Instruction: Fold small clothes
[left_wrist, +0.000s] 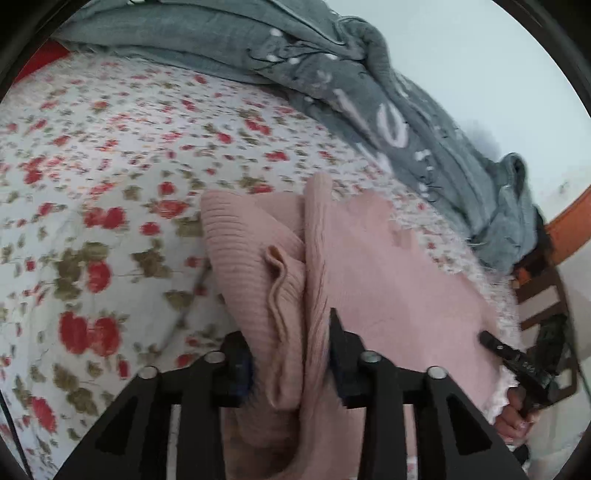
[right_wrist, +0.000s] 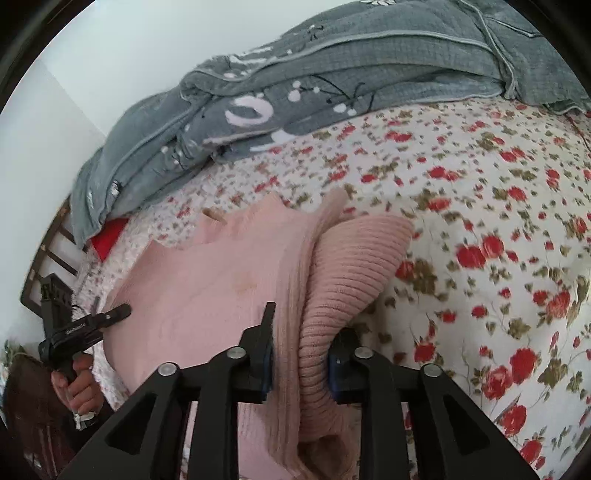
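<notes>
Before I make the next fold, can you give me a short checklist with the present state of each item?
1. Left gripper has pink knit between its fingers: ok, a bunched ribbed part of the pink sweater is clamped there.
2. Right gripper has the sweater too: ok, ribbed fabric fills the gap.
3. Both grips are on the same garment: ok, each camera shows the other gripper at the sweater's far edge.
4. The fabric between the grips is flat: cannot tell, the frames are blurred.
5. The floral bedsheet beside the sweater is free for the fold: ok.
6. The grey quilt is apart from the sweater: ok.
</notes>
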